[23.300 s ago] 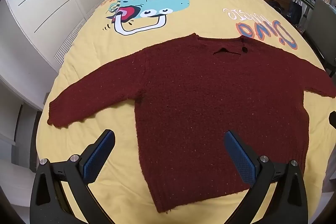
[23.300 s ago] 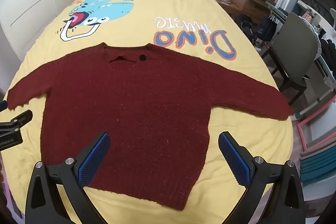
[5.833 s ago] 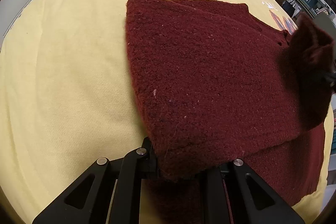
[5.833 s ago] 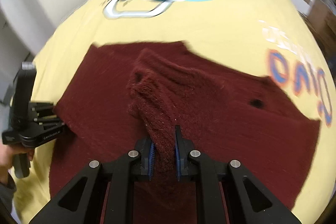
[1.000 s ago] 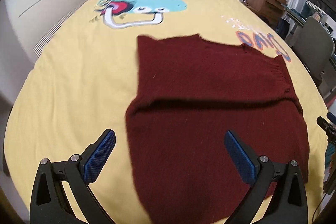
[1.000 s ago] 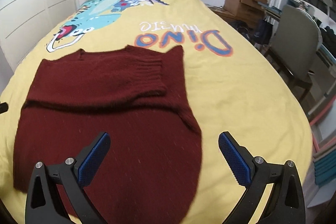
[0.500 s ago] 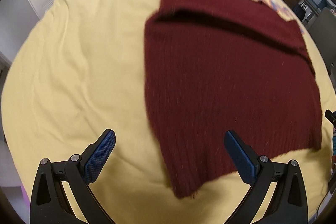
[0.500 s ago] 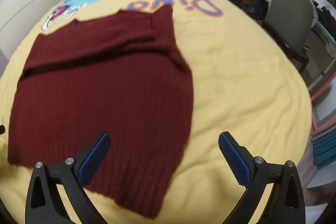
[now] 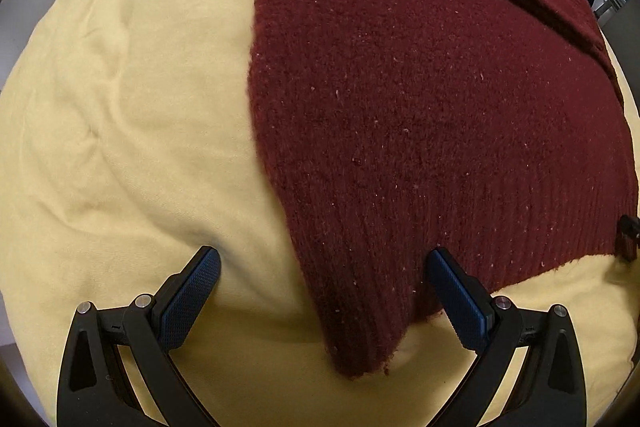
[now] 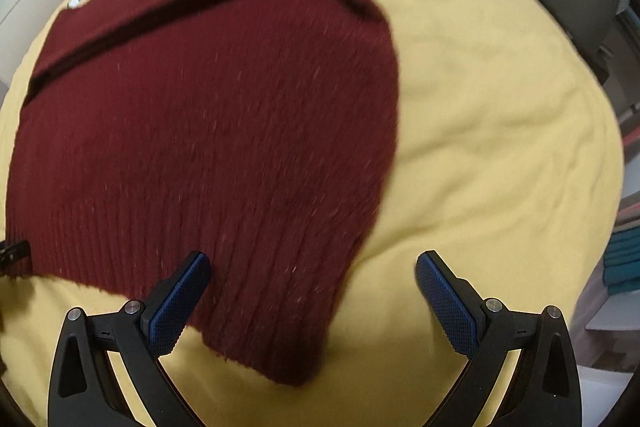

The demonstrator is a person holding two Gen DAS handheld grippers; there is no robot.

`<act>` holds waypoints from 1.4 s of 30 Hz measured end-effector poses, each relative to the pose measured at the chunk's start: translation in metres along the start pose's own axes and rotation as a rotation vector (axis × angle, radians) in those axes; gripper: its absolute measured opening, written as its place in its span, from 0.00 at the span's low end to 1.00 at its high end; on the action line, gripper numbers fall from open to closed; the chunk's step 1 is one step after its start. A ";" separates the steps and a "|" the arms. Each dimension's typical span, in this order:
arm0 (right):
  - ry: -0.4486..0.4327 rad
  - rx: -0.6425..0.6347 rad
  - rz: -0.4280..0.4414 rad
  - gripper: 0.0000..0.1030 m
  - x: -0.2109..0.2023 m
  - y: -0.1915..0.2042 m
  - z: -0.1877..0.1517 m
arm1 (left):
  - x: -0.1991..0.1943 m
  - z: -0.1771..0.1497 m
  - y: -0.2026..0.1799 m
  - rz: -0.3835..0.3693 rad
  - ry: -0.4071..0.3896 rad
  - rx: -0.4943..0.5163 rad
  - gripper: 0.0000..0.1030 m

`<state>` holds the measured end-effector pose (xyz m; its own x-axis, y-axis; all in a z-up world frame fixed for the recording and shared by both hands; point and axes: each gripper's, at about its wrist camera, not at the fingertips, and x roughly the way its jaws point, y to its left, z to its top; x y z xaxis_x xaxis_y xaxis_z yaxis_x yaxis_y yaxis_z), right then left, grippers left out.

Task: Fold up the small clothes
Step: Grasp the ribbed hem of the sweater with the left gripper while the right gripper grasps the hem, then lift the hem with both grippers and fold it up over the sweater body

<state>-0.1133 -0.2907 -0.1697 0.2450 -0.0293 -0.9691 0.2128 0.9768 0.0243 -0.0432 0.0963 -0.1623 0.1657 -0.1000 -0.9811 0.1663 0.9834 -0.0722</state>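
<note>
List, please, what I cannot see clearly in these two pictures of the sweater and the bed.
- Sweater collar: left wrist view, cut off by the top edge; right wrist view, blurred by motion.
- Folded sleeves: mostly only their edges show across the top of the sweater.
- Bed print: right wrist view, blurred and cut by the top edge; the lettering is unreadable.
- Right gripper: in the left wrist view only a dark sliver shows at the right edge.
- Left gripper: likewise, a sliver at the right wrist view's left edge.
</note>
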 end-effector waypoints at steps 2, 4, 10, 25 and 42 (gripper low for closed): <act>0.031 -0.007 0.000 1.00 0.004 0.002 -0.002 | 0.000 -0.002 0.001 -0.018 0.005 0.005 0.87; 0.047 -0.009 -0.006 0.99 0.005 0.004 -0.003 | 0.001 -0.003 0.002 -0.038 0.019 0.008 0.77; 0.084 0.051 0.081 0.62 0.005 -0.006 -0.005 | -0.004 -0.004 -0.001 -0.101 0.023 0.049 0.28; 0.026 0.029 0.282 0.11 -0.033 -0.024 0.020 | -0.064 0.043 -0.006 -0.246 -0.028 0.155 0.08; -0.369 0.093 0.323 0.10 -0.125 -0.013 0.197 | -0.136 0.215 -0.021 -0.199 -0.387 0.161 0.08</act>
<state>0.0394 -0.3417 -0.0008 0.6272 0.1819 -0.7574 0.1500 0.9260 0.3466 0.1395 0.0571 0.0112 0.4610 -0.3640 -0.8093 0.3756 0.9063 -0.1937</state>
